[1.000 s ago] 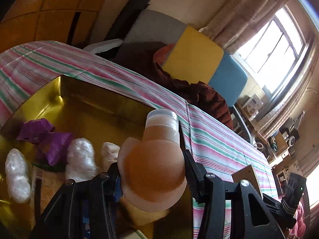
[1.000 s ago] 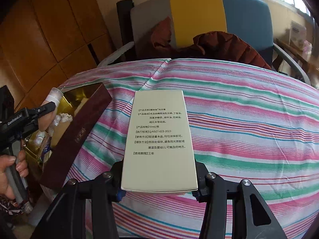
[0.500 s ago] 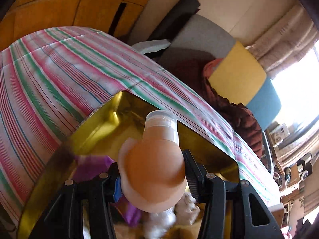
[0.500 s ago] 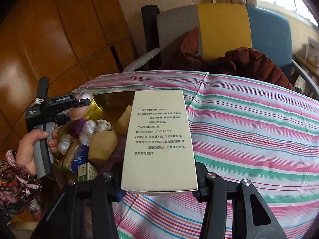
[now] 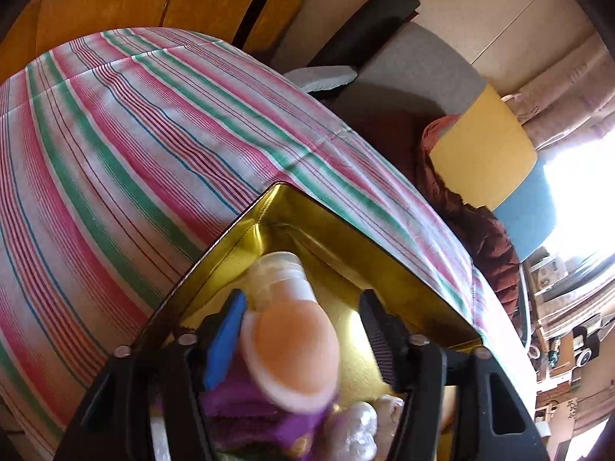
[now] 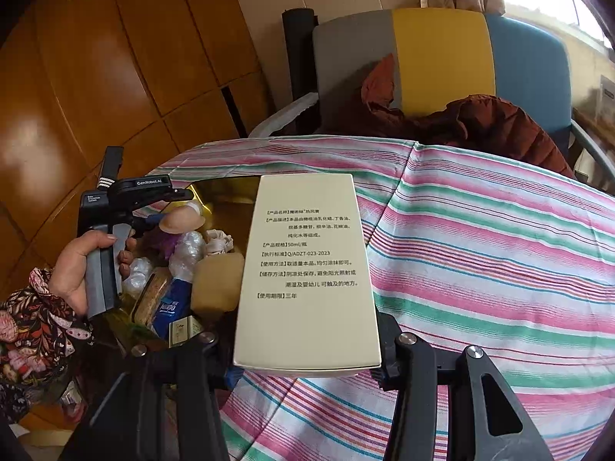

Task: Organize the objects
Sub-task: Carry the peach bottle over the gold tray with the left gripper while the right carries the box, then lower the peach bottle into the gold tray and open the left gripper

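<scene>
My left gripper (image 5: 301, 303) is open over the far corner of the gold-lined box (image 5: 403, 269). The peach bottle with a clear cap (image 5: 292, 330) lies between its spread fingers, touching the blue left pad and apart from the right finger. The same gripper (image 6: 180, 199) and bottle (image 6: 182, 221) show in the right wrist view. My right gripper (image 6: 307, 361) is shut on a cream carton with printed text (image 6: 307, 269), held above the striped tablecloth (image 6: 480, 249) beside the box.
The box (image 6: 226, 188) holds purple wrapping (image 5: 261, 422), clear-wrapped lumps (image 6: 188, 249), a blue packet (image 6: 173, 307) and a tan block (image 6: 217, 284). A grey, yellow and blue chair (image 6: 442, 57) with a brown jacket (image 6: 480, 119) stands behind the table. Wooden panels stand at left.
My left gripper moved further into the box's far corner and its fingers opened, loosing the peach bottle. My right gripper with the carton shifted left, closer over the box.
</scene>
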`<state>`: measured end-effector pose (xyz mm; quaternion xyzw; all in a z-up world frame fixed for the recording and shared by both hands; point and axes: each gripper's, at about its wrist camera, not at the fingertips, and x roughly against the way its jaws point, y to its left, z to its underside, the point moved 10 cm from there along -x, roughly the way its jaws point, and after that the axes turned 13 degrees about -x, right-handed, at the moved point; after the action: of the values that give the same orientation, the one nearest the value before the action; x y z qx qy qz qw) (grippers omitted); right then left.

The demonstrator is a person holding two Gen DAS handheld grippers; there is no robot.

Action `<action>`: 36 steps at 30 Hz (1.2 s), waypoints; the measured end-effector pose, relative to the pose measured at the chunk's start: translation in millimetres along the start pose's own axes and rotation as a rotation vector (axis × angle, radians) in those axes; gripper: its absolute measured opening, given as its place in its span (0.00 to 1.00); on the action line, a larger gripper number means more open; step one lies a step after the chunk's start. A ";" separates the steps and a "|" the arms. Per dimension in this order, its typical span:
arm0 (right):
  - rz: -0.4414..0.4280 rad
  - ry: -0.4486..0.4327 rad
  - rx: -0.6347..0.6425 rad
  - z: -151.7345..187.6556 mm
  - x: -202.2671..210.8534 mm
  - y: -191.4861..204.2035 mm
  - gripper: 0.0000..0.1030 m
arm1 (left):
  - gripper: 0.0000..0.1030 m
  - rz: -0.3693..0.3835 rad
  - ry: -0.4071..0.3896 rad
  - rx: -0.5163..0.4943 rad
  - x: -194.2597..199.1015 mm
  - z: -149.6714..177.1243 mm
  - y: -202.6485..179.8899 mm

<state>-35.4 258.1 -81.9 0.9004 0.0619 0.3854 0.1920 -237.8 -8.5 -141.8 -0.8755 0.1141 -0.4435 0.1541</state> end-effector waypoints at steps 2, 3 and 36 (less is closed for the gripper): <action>-0.004 0.005 0.001 0.9 -2.4 2.5 0.49 | 0.65 0.009 -0.013 -0.008 7.2 3.4 -2.3; -0.006 0.007 0.003 1.1 -3.1 3.8 0.49 | 0.65 0.004 -0.027 -0.017 12.6 4.8 -4.0; -0.025 0.220 0.473 -46.6 -154.3 132.3 0.49 | 0.65 -0.019 -0.084 -0.257 98.1 95.1 -26.2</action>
<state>-181.0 110.4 -104.0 0.8720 0.1818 0.4536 -0.0273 -102.0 -1.2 -112.6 -0.9070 0.1551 -0.3894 0.0408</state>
